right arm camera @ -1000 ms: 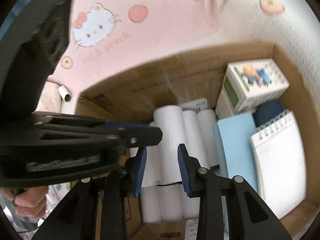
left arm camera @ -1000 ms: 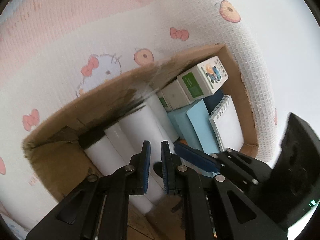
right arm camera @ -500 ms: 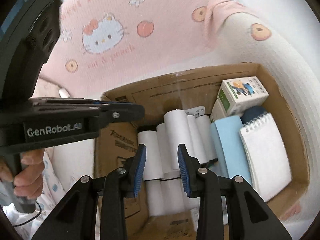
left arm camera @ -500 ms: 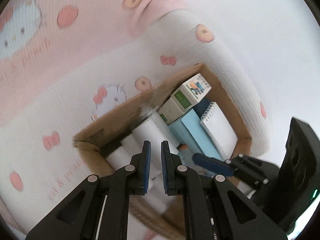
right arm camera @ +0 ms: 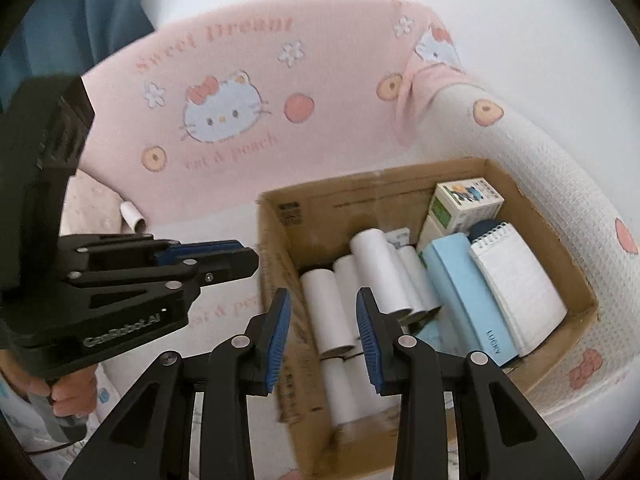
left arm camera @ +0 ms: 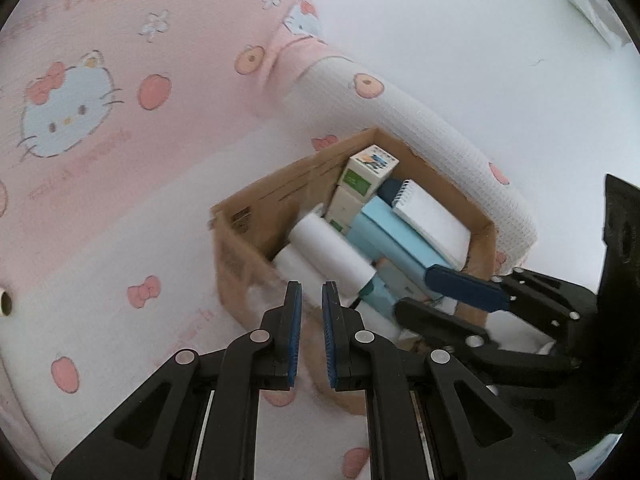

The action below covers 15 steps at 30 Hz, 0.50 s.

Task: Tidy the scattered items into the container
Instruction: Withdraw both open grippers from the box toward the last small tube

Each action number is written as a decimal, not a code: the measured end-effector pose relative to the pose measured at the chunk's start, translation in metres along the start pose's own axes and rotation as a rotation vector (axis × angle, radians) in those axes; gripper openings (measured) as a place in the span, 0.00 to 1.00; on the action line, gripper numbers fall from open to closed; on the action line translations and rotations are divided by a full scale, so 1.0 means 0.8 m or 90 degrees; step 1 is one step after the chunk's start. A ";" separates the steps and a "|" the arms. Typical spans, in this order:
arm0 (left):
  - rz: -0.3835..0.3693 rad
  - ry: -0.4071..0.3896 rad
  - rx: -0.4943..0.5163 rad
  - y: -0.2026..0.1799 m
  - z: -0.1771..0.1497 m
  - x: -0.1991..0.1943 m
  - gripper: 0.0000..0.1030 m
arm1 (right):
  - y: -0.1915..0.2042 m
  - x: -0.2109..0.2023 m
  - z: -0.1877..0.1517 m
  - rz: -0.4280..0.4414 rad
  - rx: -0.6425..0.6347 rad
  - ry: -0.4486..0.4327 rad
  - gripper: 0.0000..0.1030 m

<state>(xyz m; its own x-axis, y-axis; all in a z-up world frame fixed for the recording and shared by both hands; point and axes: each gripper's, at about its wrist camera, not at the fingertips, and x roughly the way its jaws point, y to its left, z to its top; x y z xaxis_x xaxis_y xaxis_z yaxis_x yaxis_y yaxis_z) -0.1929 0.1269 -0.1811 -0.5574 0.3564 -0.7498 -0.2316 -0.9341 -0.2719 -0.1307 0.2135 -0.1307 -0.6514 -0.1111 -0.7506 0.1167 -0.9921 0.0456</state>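
Observation:
A cardboard box (right arm camera: 360,196) sits on a pink and white blanket and also shows in the left wrist view (left arm camera: 256,208). It holds several white rolls (right arm camera: 372,268), a light blue box (right arm camera: 464,292), a spiral notepad (right arm camera: 520,280) and a small green and white carton (right arm camera: 460,204). My left gripper (left arm camera: 311,292) hangs above the box's near left corner, jaws a narrow gap apart, empty. My right gripper (right arm camera: 322,300) is open and empty above the box's left wall. Each gripper shows in the other's view.
A cardboard tube (right arm camera: 134,216) lies on the bedding at the left, also visible at the left wrist view's edge (left arm camera: 5,300). The rolled white blanket edge (right arm camera: 560,168) curves behind the box. A white wall rises beyond.
Both grippers have pulled up and back from inside the box; the box now looks smaller and farther. Neither gripper's opening has changed.

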 end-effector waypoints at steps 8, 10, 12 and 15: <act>0.068 0.014 -0.046 0.078 -0.060 -0.018 0.11 | 0.040 -0.024 -0.033 -0.019 -0.060 -0.035 0.46; 0.068 0.010 -0.090 0.106 -0.070 -0.024 0.11 | 0.059 -0.023 -0.037 -0.012 -0.106 -0.040 0.46; 0.065 0.000 -0.134 0.133 -0.075 -0.031 0.11 | 0.079 -0.018 -0.037 -0.026 -0.164 -0.041 0.47; 0.077 -0.022 -0.169 0.163 -0.079 -0.043 0.11 | 0.115 -0.006 -0.031 -0.068 -0.264 -0.048 0.47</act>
<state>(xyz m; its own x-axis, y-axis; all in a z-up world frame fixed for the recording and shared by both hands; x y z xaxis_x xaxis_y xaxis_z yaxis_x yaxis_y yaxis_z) -0.1530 -0.0084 -0.2288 -0.5966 0.2384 -0.7663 0.0519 -0.9414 -0.3333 -0.0980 0.1246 -0.1392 -0.7276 -0.0279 -0.6854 0.3263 -0.8930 -0.3100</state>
